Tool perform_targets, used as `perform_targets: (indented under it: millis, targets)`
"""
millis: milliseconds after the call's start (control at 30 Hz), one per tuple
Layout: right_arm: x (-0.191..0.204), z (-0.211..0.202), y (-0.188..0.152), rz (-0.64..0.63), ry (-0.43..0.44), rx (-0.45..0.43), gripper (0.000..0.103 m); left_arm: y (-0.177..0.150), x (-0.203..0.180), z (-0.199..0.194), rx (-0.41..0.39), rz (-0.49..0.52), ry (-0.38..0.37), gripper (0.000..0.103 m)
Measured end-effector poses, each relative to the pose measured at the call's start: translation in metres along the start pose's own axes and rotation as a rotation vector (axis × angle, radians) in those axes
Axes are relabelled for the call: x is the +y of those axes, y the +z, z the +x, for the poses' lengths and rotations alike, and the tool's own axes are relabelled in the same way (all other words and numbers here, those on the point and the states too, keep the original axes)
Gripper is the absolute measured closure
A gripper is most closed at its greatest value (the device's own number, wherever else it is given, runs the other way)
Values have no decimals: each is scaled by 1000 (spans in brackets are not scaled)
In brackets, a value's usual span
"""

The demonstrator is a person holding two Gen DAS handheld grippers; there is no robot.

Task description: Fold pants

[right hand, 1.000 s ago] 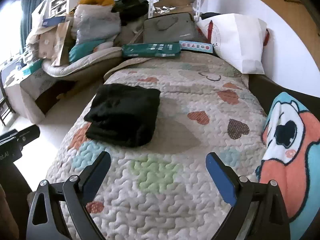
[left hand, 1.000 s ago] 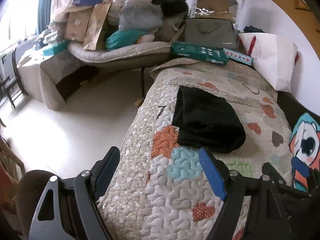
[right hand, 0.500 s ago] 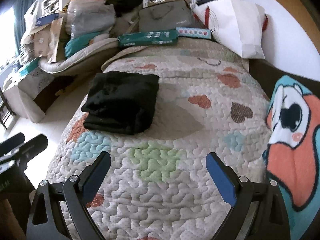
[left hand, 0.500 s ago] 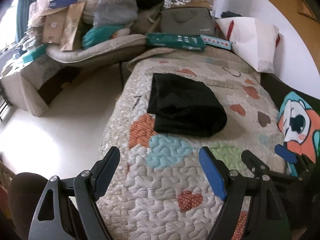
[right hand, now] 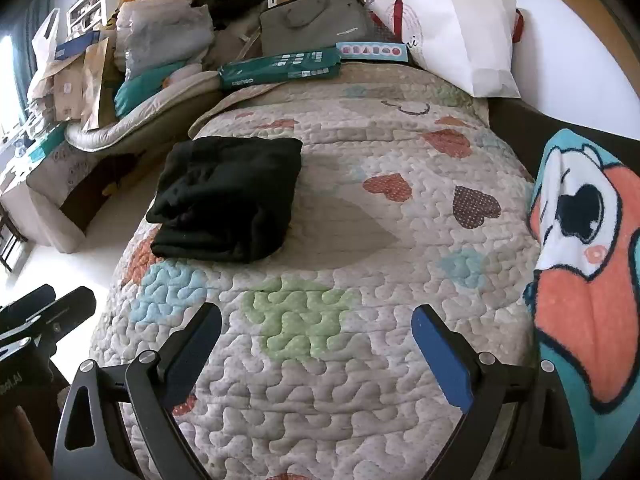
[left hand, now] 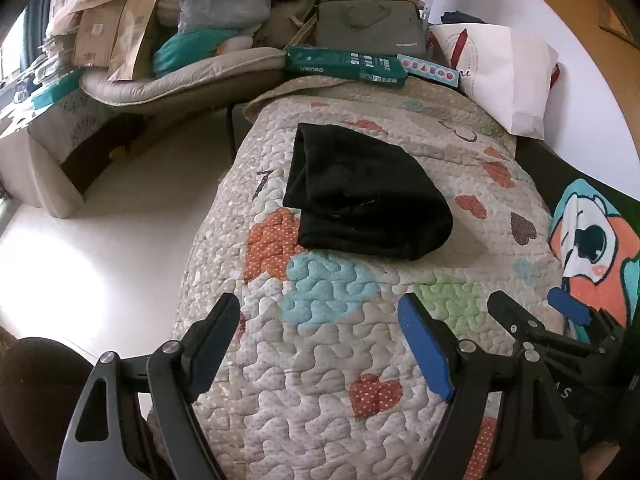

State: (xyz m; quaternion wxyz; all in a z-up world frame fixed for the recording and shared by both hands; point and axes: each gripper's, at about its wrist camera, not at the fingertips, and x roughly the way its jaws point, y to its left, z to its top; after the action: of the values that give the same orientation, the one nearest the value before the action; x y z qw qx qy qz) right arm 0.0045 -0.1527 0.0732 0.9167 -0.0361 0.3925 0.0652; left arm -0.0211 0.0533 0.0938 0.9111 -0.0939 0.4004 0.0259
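The black pants [left hand: 362, 196] lie folded on the quilt [left hand: 320, 360], near its floor-side edge. Left gripper [left hand: 320, 344] and right gripper [right hand: 316, 352] both stand wide, holding nothing. Folding looks finished; probably nothing remains.

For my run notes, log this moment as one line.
black folded pants: lying on heart-patterned quilt | left gripper: open, empty | right gripper: open, empty | contact: none
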Motion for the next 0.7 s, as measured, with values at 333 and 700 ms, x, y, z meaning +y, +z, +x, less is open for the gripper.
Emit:
perform_targets:
  millis: [333,700]
  targets:
    - [2,2,-1,-8,1,9,5,-1,-1,-1,-17,25,16,22]
    - [4,3,-3,-13,9,8,5,4,-6,-22,-149,65,73,13]
